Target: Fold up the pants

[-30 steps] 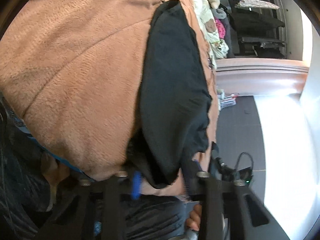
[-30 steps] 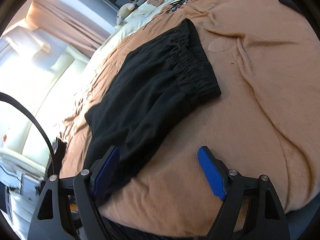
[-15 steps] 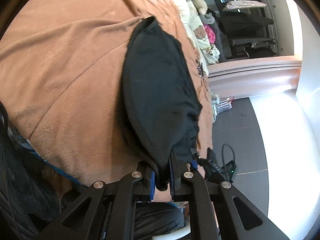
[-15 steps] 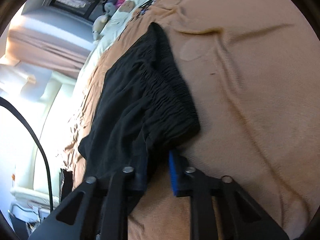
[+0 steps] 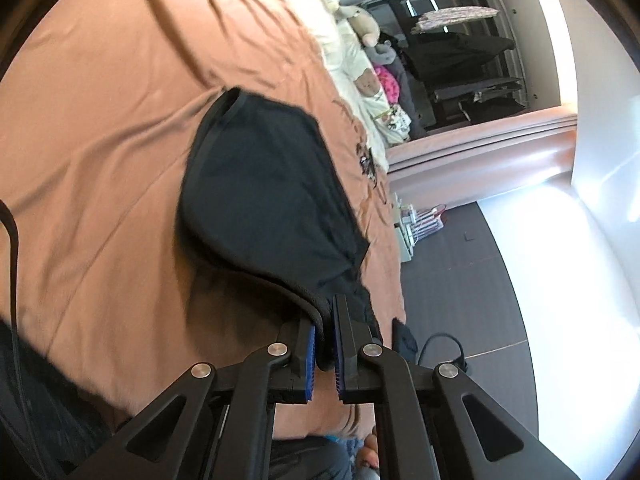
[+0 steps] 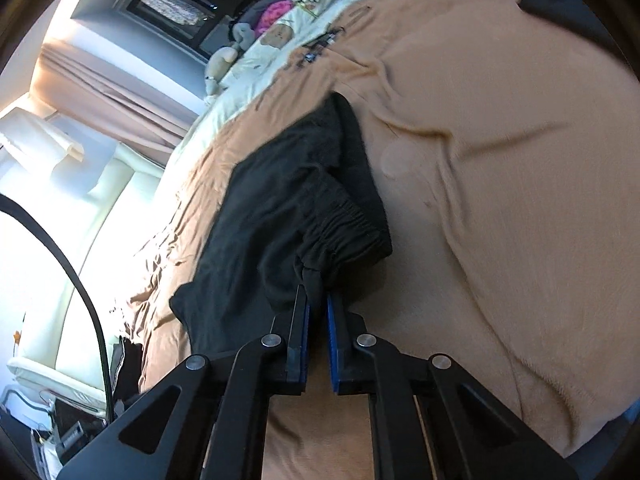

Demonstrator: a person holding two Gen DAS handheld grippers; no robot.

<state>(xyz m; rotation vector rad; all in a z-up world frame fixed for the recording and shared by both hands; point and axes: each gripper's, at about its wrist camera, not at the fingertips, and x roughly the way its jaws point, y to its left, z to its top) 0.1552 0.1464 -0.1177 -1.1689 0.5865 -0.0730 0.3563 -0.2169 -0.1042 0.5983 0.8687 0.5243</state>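
Black pants [image 5: 272, 200] lie on an orange-brown blanket [image 5: 100, 160] covering a bed. My left gripper [image 5: 329, 308] is closing its jaws, and the blue pads pinch a hemmed edge of the pants, which hangs lifted off the blanket. In the right wrist view the pants [image 6: 260, 220] stretch away from me, with the gathered elastic waistband [image 6: 352, 228] nearest. My right gripper [image 6: 317, 296] is closing too, its pads squeezing a bunched corner of the waistband just above the blanket [image 6: 500, 160].
Stuffed toys and cream bedding [image 5: 364, 32] lie at the bed's far end, before a dark open wardrobe [image 5: 460, 52]. Dark floor [image 5: 460, 272] with a cable [image 5: 444, 344] runs beside the bed. A curtain [image 6: 100, 80] and pale padded furniture [image 6: 100, 220] stand left.
Both grippers went from open to clamped on the pants' near edge. The left one has risen, lifting its hem off the blanket. The waistband has bunched up in the right one.
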